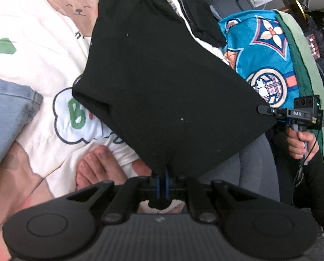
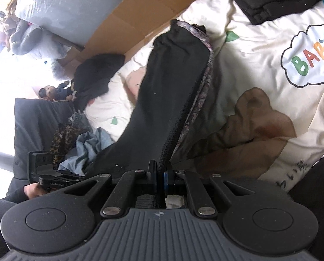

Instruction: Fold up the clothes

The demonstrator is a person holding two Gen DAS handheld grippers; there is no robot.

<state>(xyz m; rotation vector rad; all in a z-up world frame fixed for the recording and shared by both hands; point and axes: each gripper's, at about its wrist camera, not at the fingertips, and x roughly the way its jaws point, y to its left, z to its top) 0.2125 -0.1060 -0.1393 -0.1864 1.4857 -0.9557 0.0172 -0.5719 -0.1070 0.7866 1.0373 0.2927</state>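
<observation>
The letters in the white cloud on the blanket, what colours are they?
Green, red, orange and blue, spelling BABY on the cream cartoon blanket. The right wrist view shows them best.

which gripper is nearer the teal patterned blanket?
Right. The right gripper holds the black garment at the teal patterned blanket's edge; the left gripper is farther back.

I see a bed under a cream quilt (image 2: pixel 260 43) printed with bears and a "BABY" cloud. Beyond my fingers, flattened cardboard (image 2: pixel 140 17) leans at the bed's far edge. Bright window light (image 2: pixel 20 69) washes out the left side past it.
</observation>
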